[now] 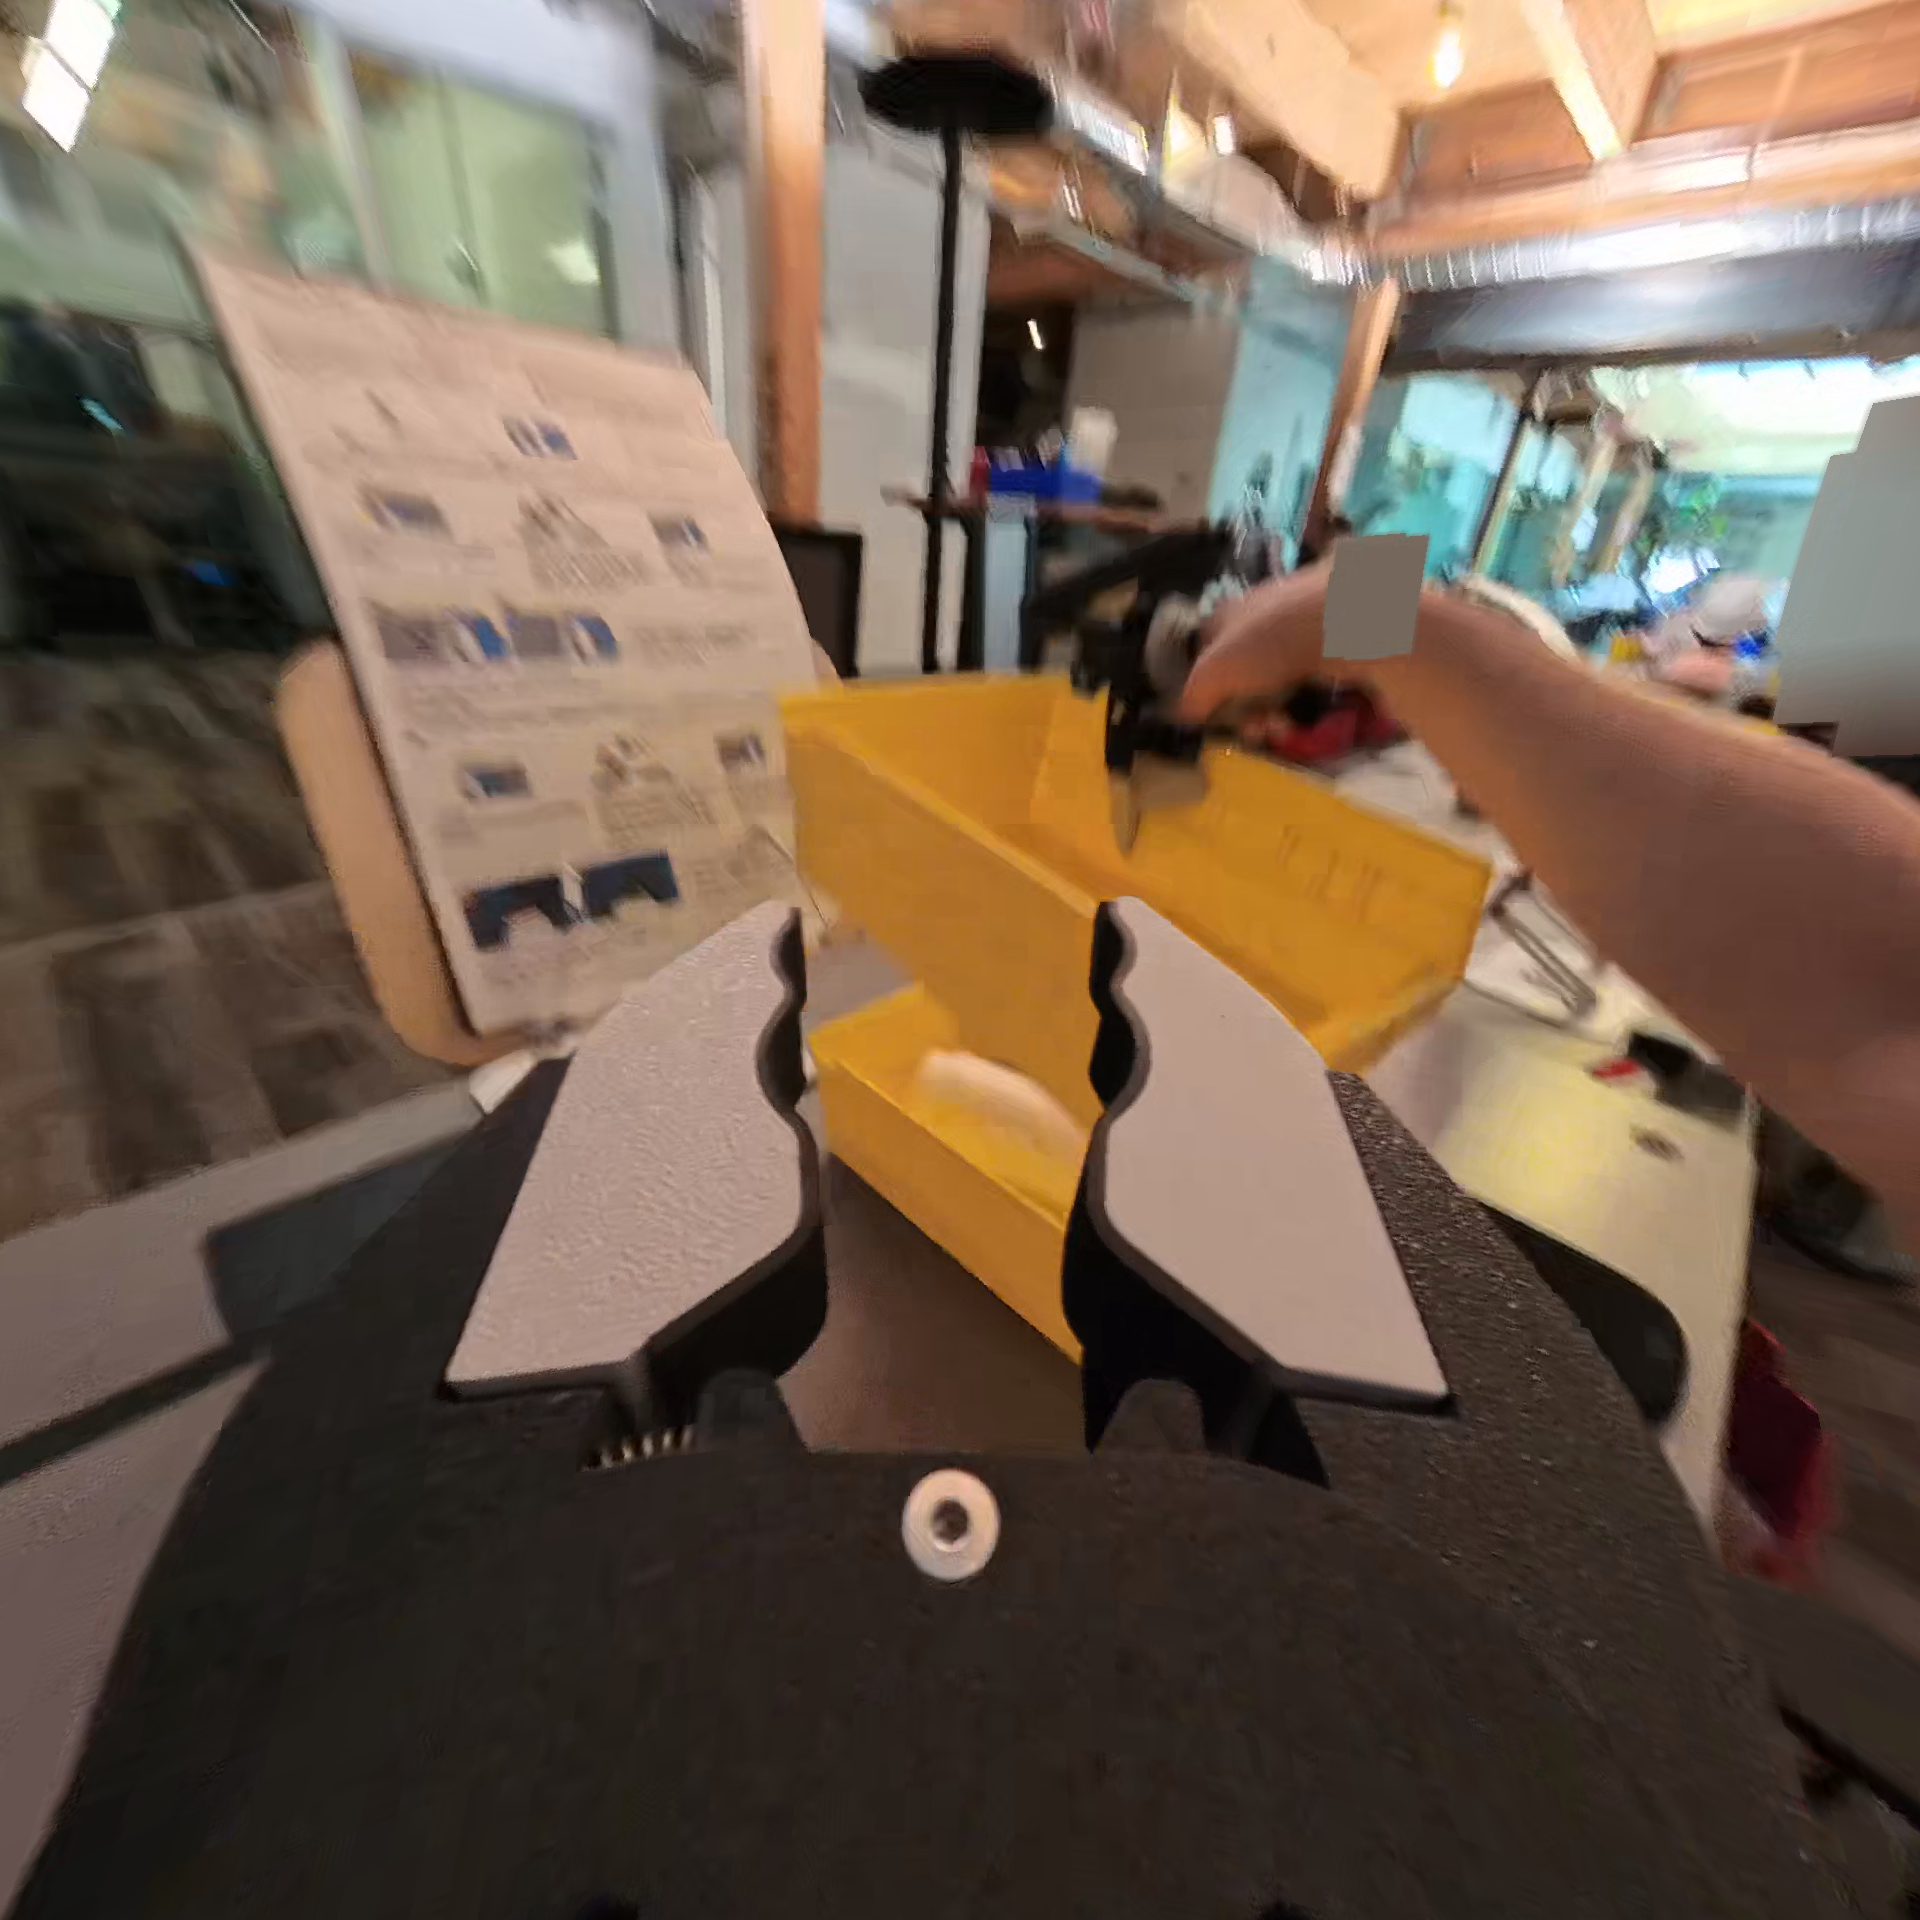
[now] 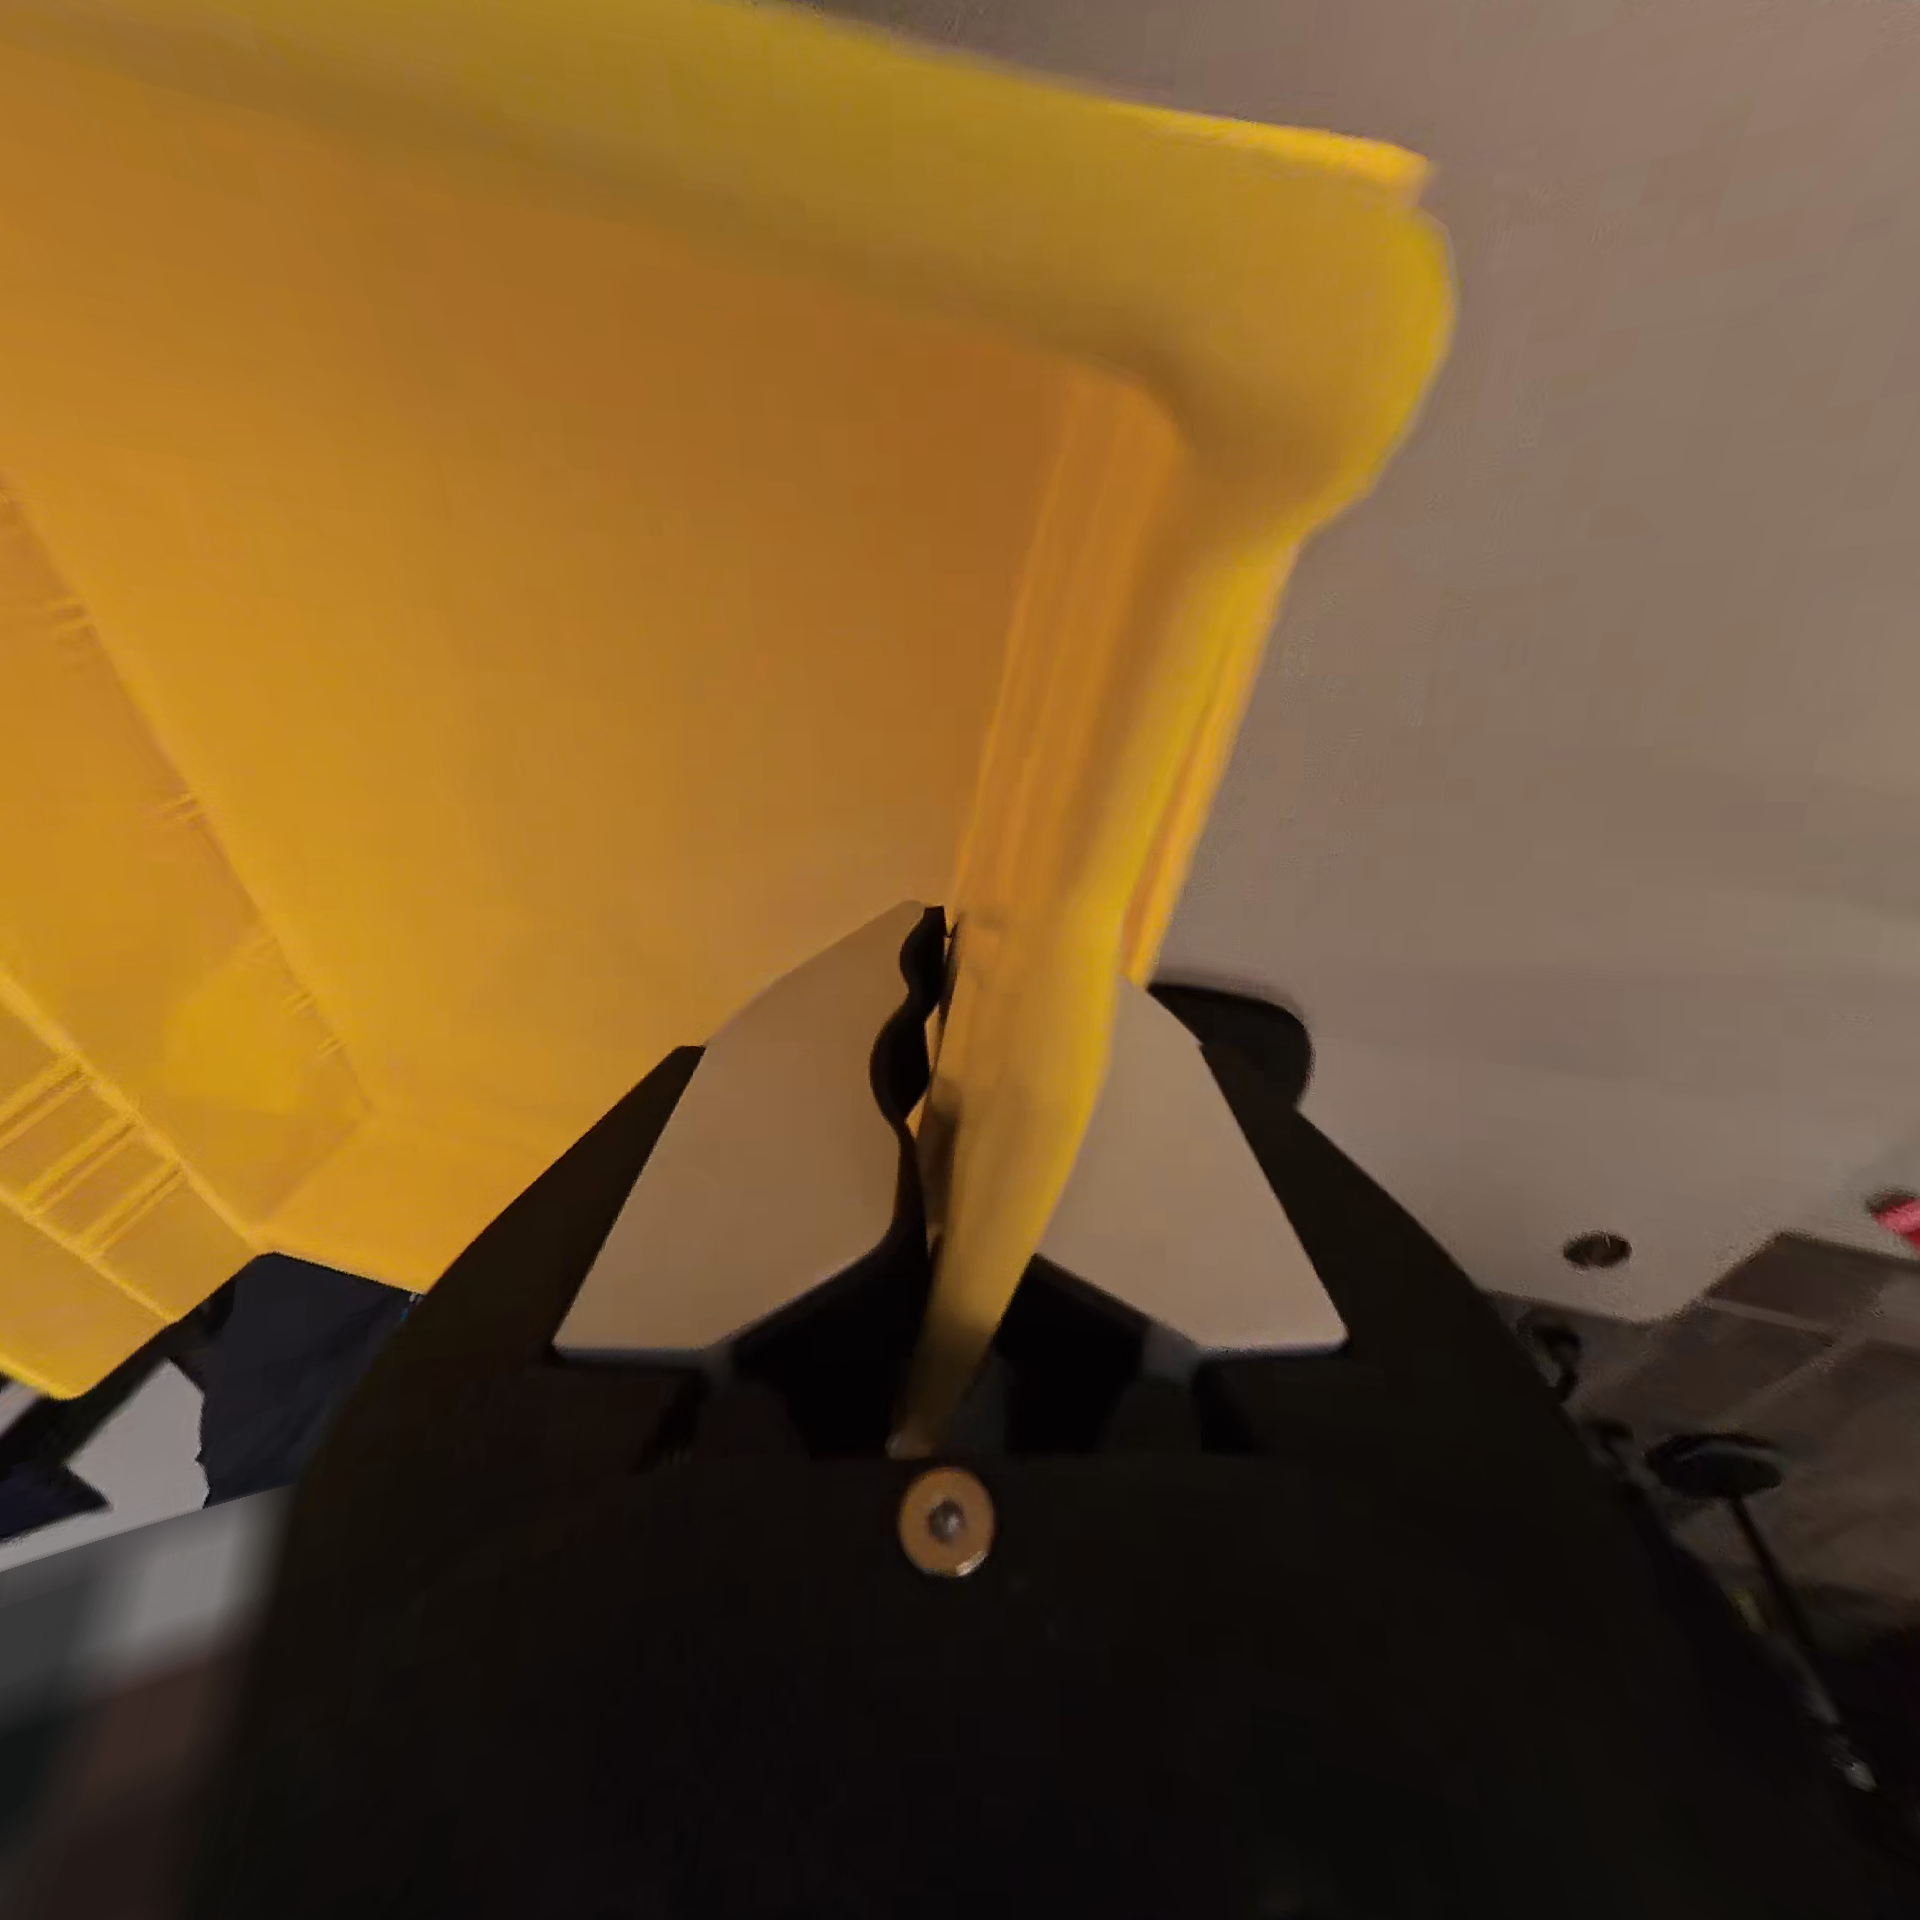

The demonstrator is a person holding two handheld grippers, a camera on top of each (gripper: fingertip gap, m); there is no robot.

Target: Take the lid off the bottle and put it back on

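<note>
Yellow bin (image 2: 644,582) in right hand-held gripper (image 2: 1023,997)

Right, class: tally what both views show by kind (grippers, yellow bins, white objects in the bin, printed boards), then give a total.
Grippers: 2, the left gripper and the right gripper
yellow bin: 1
white object in it: 1
printed board: 1
Total: 5
</note>
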